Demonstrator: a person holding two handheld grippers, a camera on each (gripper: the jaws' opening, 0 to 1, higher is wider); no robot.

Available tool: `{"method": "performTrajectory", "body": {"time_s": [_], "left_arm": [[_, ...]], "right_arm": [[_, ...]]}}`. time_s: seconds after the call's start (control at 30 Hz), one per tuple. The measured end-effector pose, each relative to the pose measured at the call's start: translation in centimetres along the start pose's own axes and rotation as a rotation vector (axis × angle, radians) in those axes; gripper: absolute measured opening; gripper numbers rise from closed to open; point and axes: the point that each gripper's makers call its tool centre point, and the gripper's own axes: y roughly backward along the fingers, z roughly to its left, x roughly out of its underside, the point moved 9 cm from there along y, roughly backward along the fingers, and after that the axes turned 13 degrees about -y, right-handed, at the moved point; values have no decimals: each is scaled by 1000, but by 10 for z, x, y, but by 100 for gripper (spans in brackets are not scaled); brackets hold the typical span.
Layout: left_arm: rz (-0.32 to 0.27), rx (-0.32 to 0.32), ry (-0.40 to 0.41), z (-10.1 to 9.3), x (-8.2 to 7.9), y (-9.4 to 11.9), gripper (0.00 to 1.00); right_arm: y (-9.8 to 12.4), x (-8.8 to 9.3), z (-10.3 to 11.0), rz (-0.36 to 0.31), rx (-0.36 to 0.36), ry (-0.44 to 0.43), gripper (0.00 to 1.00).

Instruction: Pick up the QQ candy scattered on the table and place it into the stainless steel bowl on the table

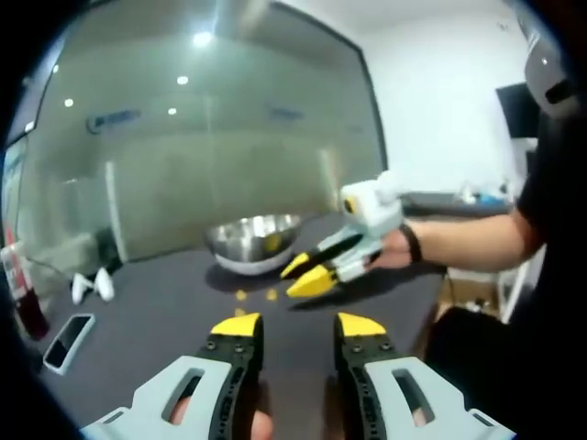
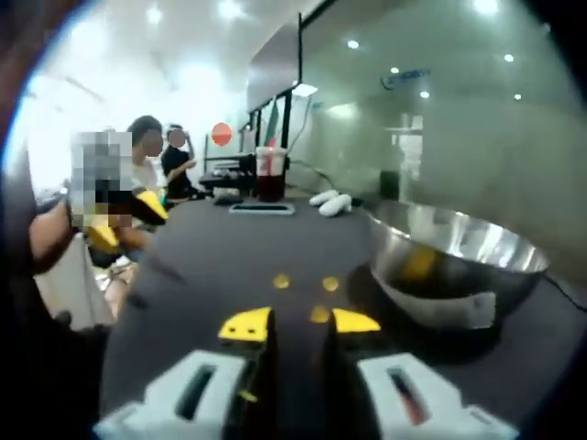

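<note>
Glass wall (image 1: 202,137): a big frosted pane rises behind the table in the left gripper view, with ceiling lights mirrored in it.
Table (image 1: 156,321): a dark top that carries everything; in the right gripper view (image 2: 229,247) it runs off toward people standing at the far end.
Stainless steel bowl (image 1: 254,240): stands upright on the table, past the candies; one yellow piece shows inside it. In the right gripper view (image 2: 454,266) it sits to the right, just beside the right claw, again with a yellow patch within.
Left claw (image 1: 298,325): its yellow-tipped jaws stand apart with nothing between them, held above the table short of the candies.
Right claw (image 2: 300,323): jaws apart and empty, tips low over the table close to the candies. In the left gripper view (image 1: 307,275) it reaches in from the right, held by a hand, its tips near the bowl's rim.
Phone (image 1: 69,341): lies flat near the table's left edge.
Red drink cup (image 2: 270,174): stands at the far end of the table.
White objects (image 1: 94,287): two small pieces lying together on the table, too blurred to name.
QQ candy (image 2: 282,281): three small yellow pieces loose on the table just ahead of the right claw, left of the bowl; two show in the left gripper view (image 1: 241,295) in front of the bowl.
</note>
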Motion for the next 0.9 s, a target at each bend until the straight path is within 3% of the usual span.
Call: {"method": "performTrajectory", "body": {"time_s": [0.27,0.5,0.67,0.83,0.9], "left_arm": [[6,2,-11,-1,0,-1,33],[11,-3,-3,1,5,1,33],[14,-6,9,2,7,2,32],[-4,-5,14,3,0,3,32],[-8,-2,11,3,-1,3,32]], "right_arm": [[-24,5,-9,66,78,-64,22],[-28,4,-7,60,72,-68,10],[-27,4,-8,57,68,-75,9],[-24,4,-6,48,77,-80,9],[-19,-1,-2,20,80,-70,9]]}}
